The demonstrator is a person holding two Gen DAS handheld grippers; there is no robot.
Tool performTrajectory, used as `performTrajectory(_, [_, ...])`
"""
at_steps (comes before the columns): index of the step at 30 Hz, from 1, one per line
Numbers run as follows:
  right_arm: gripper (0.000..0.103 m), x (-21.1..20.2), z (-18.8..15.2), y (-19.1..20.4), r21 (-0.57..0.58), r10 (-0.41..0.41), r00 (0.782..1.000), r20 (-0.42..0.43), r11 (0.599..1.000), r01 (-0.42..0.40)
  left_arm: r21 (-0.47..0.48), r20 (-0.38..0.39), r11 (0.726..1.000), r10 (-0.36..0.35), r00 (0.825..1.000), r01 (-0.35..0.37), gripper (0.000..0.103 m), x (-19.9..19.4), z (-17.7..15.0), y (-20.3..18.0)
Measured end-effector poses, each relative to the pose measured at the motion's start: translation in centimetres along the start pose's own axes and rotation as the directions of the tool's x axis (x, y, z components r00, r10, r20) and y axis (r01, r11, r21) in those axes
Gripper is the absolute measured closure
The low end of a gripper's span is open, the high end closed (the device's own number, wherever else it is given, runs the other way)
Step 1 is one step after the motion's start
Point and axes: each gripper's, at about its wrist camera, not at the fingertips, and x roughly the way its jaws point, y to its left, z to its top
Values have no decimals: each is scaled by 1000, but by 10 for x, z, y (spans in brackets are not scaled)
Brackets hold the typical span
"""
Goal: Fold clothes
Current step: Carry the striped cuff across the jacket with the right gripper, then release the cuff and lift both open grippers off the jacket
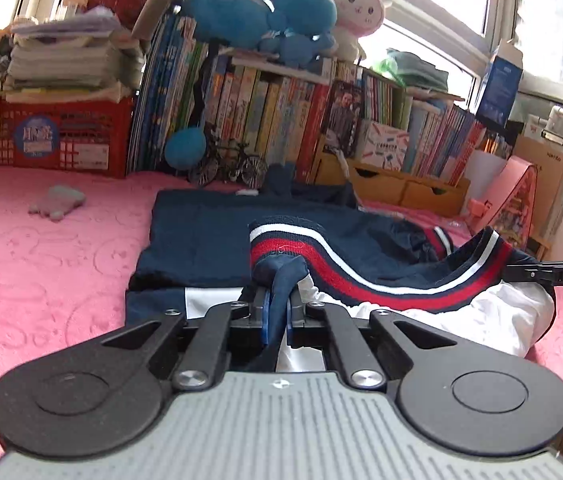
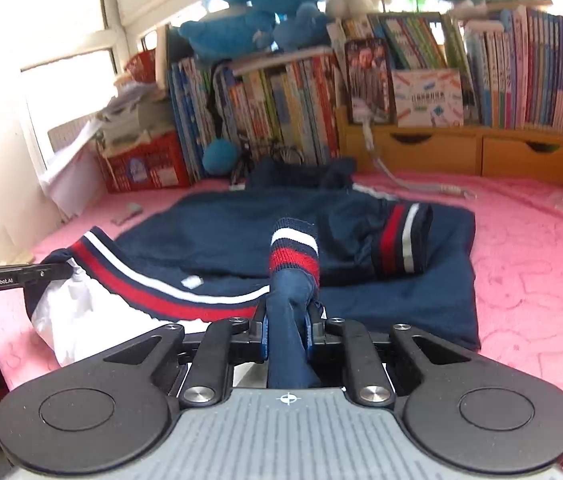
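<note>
Gripping the striped hem [image 1: 361,280] of a navy jacket [image 2: 241,224], both tools are clamped on cloth: the left gripper [image 1: 277,308] pinches a bunched corner of the hem between its blue pads, and the right gripper [image 2: 287,320] pinches the other corner, the fabric running down between its fingers. The jacket lies on the pink bed cover [image 1: 41,260], collar end toward the bookshelf [image 2: 281,100], with 1 sleeve cuff [image 2: 399,238] laid across the body. Between the 2 grips the red, white and navy band sags in a curve and the white lining [image 1: 481,320] shows beneath, so the bottom edge is lifted off the bed.

My reading is that the step in hand is carrying the hem over toward the collar to halve the length. To do that well, I judge the 2 grips should draw apart until the band runs straight, since the sag would otherwise lay down as a crease. Both should travel at the same height and pace so the edge lands square to the jacket's sides. The folded-in sleeve looks loose, so a low, slow pass over it should avoid dragging it out. Releasing only once the hem rests flat would keep the lining from billowing out at the sides.
</note>
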Motion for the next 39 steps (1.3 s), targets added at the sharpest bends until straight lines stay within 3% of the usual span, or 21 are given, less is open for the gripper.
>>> performTrajectory(2, [86, -10, 21, 6, -32, -12, 997, 80, 999, 14, 52, 70, 999, -2, 998, -2, 98, 5, 28, -9])
performTrajectory(6, [86, -5, 72, 5, -82, -69, 976, 208, 993, 87, 118, 137, 992, 36, 990, -52, 97, 46, 77, -13])
performTrajectory(9, [84, 32, 101, -10, -92, -150, 965, 216, 981, 173, 149, 98, 983, 98, 990, -112, 97, 97, 89, -5])
performTrajectory(14, [84, 114, 103, -38, -68, -235, 966, 108, 968, 243, 196, -4, 961, 202, 979, -197, 96, 178, 85, 13])
performTrajectory(20, [81, 191, 86, -61, -75, -296, 955, -17, 953, 294, 243, -100, 937, 281, 954, -251, 94, 228, 49, 30])
performTrajectory(22, [78, 205, 79, -65, -88, -305, 951, -50, 950, 300, 274, -126, 926, 302, 945, -259, 91, 237, 40, 35])
performTrajectory(24, [70, 218, 73, -70, -98, -318, 944, -87, 946, 310, 319, -150, 908, 332, 931, -272, 76, 245, 32, 39])
performTrajectory(29, [42, 244, 67, -79, -104, -372, 913, -166, 928, 358, 281, -154, 895, 398, 904, -346, 48, 243, 40, 48])
performTrajectory(31, [34, 233, 72, -72, -127, -410, 902, -135, 910, 395, 245, -133, 902, 394, 909, -355, 48, 225, 46, 50])
performTrajectory(34, [24, 195, 76, -52, -202, -435, 900, -7, 883, 425, 240, -62, 892, 408, 911, -383, 47, 186, 49, 43])
performTrajectory(35, [15, 181, 76, -45, -222, -435, 900, 35, 875, 431, 247, -35, 888, 408, 912, -388, 47, 171, 48, 38])
performTrajectory(39, [10, 122, 64, -12, -281, -369, 919, 137, 875, 394, 262, 3, 923, 292, 956, -283, 38, 121, 32, 1])
